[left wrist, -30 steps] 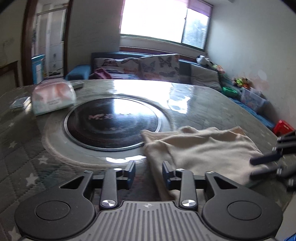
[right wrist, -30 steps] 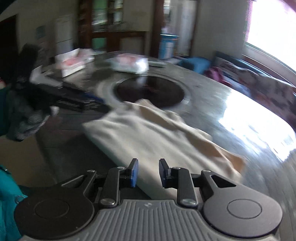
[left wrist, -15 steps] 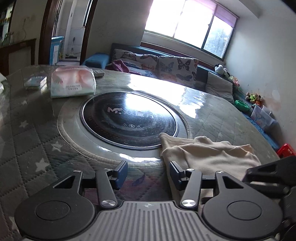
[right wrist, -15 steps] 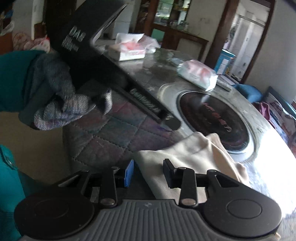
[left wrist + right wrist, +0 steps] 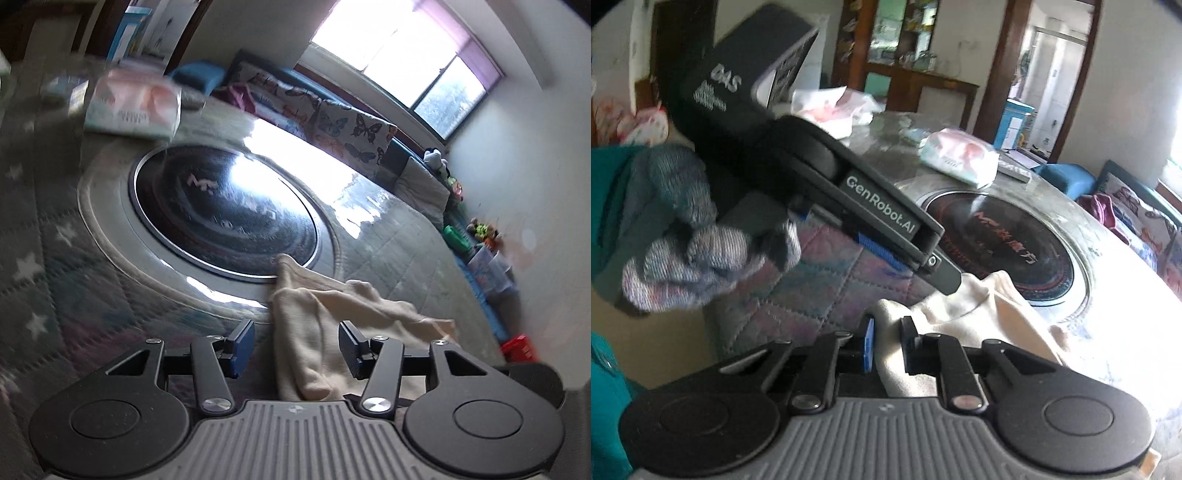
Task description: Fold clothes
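Cream cloth [image 5: 979, 314] lies bunched on the table just ahead of both grippers. The right gripper [image 5: 888, 345] is closing on its near edge; the left gripper [image 5: 295, 349], half open, straddles a fold ungripped. Pinch both corners before lifting.

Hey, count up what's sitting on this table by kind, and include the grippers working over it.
Cream garment: 1
Black round cooktop: 1
Pink-and-white tissue packs: 2
Grippers, left and right: 2
Total: 6
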Motion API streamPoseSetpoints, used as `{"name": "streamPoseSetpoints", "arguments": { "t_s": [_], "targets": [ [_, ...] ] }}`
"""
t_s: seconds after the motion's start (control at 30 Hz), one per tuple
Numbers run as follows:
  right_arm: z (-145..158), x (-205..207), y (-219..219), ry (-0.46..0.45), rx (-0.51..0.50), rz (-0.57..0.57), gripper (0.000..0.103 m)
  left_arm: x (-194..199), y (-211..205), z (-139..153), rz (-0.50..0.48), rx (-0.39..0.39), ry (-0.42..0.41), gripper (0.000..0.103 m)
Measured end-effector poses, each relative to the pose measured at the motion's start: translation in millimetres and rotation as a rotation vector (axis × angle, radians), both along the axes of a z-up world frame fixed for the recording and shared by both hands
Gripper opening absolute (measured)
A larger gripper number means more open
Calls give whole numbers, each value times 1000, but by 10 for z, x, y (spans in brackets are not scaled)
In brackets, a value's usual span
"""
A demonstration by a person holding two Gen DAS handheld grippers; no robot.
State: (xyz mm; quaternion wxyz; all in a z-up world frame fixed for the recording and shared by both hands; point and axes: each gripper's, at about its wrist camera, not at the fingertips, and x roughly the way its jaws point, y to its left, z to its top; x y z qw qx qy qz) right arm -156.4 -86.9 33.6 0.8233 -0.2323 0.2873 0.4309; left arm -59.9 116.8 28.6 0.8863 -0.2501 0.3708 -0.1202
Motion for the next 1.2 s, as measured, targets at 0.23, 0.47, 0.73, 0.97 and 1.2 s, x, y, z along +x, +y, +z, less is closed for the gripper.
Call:
{"name": "streamPoseSetpoints", "arguments": {
  "t_s": [0.23,0.47,0.73,0.97,1.2],
  "targets": [
    [122,36,-131,8,64,-28,13,130,-54,-94,25,-101,97,52],
    [145,37,-210,7,90,-37,12,201,-39,-207,58,-193,162,50],
    [104,38,-238,18,106,-44,13,252,-67,-268,70,-185,173,22],
    [67,86,-348,64,125,-74,16,211,-139,-222,67,-114,147,19],
    [82,196,-603,71,131,-189,25,168,-228,-158,68,-39,124,19]
  ]
}}
